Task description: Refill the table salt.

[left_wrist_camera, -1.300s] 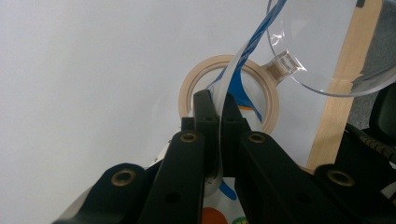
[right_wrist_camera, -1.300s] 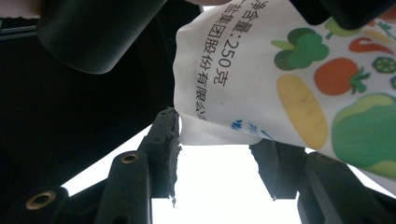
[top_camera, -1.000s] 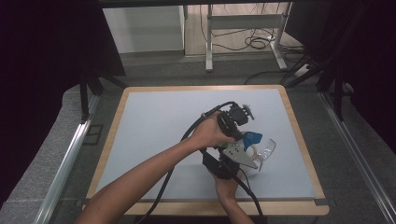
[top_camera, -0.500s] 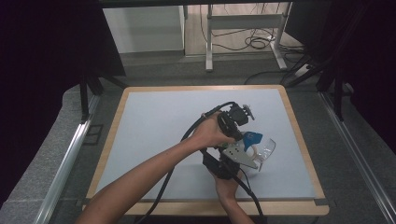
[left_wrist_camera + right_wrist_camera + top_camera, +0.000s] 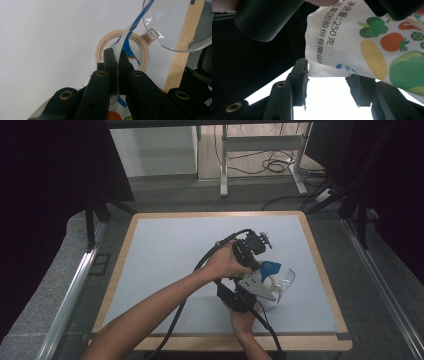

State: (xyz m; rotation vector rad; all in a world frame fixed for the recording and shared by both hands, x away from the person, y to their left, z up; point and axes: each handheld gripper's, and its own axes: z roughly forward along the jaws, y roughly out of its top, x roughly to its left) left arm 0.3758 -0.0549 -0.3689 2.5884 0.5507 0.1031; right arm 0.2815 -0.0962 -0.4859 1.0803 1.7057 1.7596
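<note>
Pale tabletop (image 5: 165, 265) under you: left gripper (image 5: 116, 58) jaws clamp the pouch (image 5: 372, 42), right gripper (image 5: 328, 80) jaws released. The glass pitcher (image 5: 172, 22) just past them could tip if you yank.

Dim, dark-edged; close views soft.

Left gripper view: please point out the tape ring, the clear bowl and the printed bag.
tape ring (image 5: 100, 51), left gripper view, left side of band.
clear bowl (image 5: 172, 22), left gripper view, transparent wall.
printed bag (image 5: 130, 31), left gripper view, blue-striped edge above the jaws.

Right claw (image 5: 328, 82) open w/ printed veg pouch (image 5: 372, 42) corner btwn jaws.
</note>
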